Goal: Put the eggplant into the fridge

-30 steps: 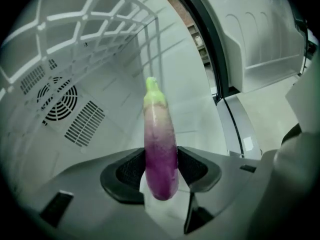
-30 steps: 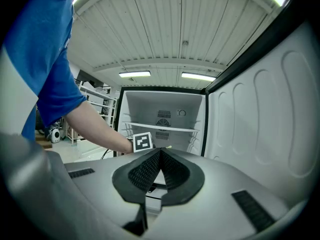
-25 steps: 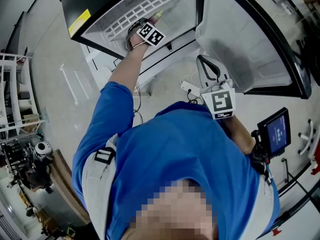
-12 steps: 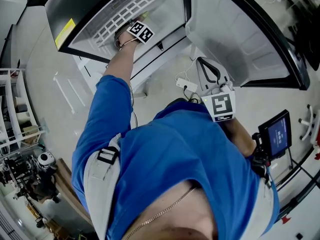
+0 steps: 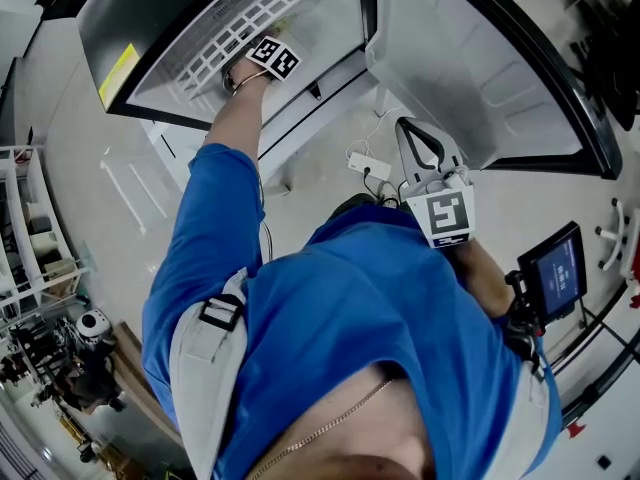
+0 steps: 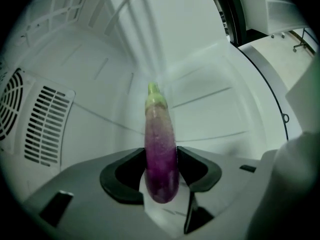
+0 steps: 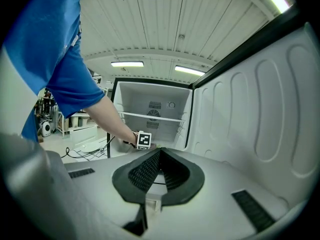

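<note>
A purple eggplant [image 6: 160,144] with a green stem end sticks out forward between the jaws of my left gripper [image 6: 161,160], which is shut on it. That gripper is inside the open white fridge [image 6: 205,84], its nose tilted down toward the compartment's floor. From the head view I see its marker cube [image 5: 273,56] under the wire shelf [image 5: 250,13]. My right gripper [image 7: 160,153] is shut with nothing in it and hangs outside, in front of the open fridge door [image 5: 470,78]. The right gripper view shows the left one's cube [image 7: 143,140] at the fridge's mouth.
A slatted vent [image 6: 47,124] sits in the fridge's back wall at left. On the floor by the fridge lie a power strip [image 5: 362,165] and cables. A small screen [image 5: 555,268] on a stand is at the right, shelving [image 5: 40,238] at the left.
The left gripper with the eggplant has moved deeper into the fridge, up and left in the head view. The right gripper has stayed about where it was.
</note>
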A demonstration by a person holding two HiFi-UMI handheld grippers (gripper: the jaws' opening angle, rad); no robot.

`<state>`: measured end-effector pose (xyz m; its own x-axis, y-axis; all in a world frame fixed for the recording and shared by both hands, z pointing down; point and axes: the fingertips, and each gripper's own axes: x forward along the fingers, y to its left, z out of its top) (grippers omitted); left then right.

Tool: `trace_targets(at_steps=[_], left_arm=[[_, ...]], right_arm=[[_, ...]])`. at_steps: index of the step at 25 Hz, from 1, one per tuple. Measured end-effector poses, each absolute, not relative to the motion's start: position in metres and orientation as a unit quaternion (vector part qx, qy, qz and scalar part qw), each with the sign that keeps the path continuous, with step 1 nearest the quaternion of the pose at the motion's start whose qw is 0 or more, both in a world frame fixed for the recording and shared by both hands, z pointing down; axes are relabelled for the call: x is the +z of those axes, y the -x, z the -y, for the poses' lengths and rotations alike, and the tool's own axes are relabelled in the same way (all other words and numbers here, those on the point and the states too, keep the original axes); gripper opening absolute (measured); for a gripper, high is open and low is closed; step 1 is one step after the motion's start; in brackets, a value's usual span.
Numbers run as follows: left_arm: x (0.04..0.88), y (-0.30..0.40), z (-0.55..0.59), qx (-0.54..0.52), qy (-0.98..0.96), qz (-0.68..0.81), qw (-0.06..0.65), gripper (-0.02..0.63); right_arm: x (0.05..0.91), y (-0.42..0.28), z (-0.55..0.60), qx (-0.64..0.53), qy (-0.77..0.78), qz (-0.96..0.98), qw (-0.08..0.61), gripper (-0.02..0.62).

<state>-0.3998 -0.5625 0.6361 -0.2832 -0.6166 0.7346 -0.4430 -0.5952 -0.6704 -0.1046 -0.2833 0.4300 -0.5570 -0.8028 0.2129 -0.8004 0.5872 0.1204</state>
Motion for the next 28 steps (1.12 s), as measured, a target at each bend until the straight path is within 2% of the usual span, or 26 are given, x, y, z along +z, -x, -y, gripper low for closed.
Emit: trace_targets(at_steps=[28], left_arm=[[0.605, 0.393, 0.569, -0.573, 0.641, -0.503, 0.085, 0.204]], right_arm=[[0.433, 0.113, 0.28, 0.005, -0.447, 0.885, 0.129, 0.002]])
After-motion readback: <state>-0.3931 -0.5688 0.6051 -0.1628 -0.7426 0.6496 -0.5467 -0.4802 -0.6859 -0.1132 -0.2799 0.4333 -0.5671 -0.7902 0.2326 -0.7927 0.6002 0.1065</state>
